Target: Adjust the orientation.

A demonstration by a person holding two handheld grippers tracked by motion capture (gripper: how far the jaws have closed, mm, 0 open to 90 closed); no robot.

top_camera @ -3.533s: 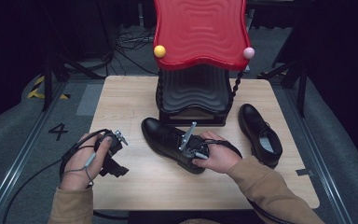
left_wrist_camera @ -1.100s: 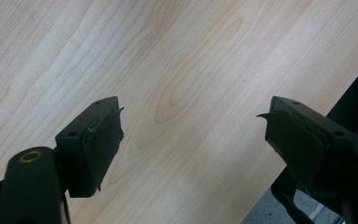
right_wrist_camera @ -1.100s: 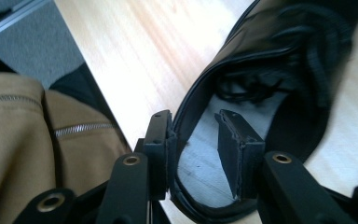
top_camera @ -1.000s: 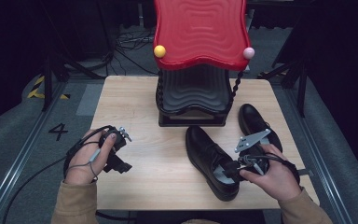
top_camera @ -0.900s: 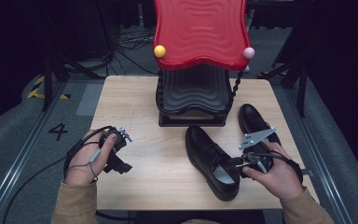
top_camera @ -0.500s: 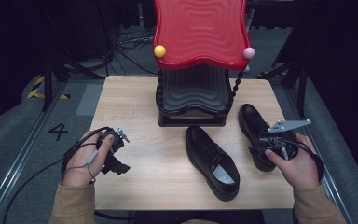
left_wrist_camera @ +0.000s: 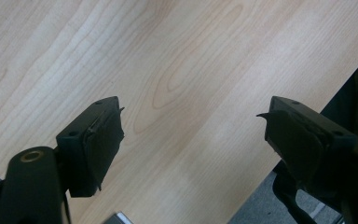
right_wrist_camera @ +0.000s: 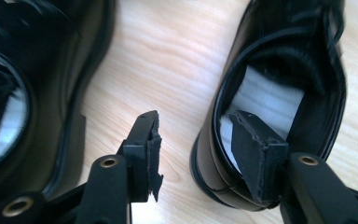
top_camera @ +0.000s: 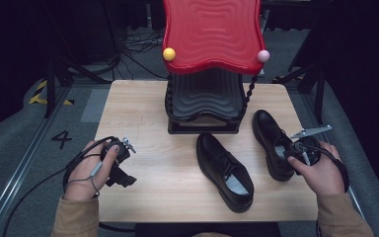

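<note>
target: right shoe point(top_camera: 275, 143), black leather lace-up, lying on the tabletop point(top_camera: 143, 108) near its right edge, toe pointing away from the person. Second shoe point(top_camera: 224, 170) sits well apart to its left, nearer the front edge.
right claw: point(right_wrist_camera: 200, 149) straddles the heel rim of the right shoe, one jaw inside the opening against the white insole, the other outside on bare wood. Jaws have just been opening; pads not pressing yet, so nothing gripped. In the high view the right claw point(top_camera: 296, 150) sits at the heel end.
left claw: point(left_wrist_camera: 191, 135) released, jaws wide over bare wood, nothing between them. Parked near the tabletop's left front point(top_camera: 116, 168).
handling: likely moderate weight for a one-point pick. Heel counter looks stiff, good bite; upper nearer the laces probably softer and would fold. Polished leather looks slippery, so expect pivoting, toe drooping when lifted from the heel.
grip point: back of the heel collar, one pad inside, one outside, seated deep. Avoid the laces and tongue.
surface: pale wood-grain, flat, smooth; shoe will slide if nudged before the claw closes.
room: red wavy rack point(top_camera: 212, 32) over black shelves point(top_camera: 203, 101) at the back centre. Dark surroundings, grey floor, cables behind.
risk: outer jaw pushing the shoe sideways.
</note>
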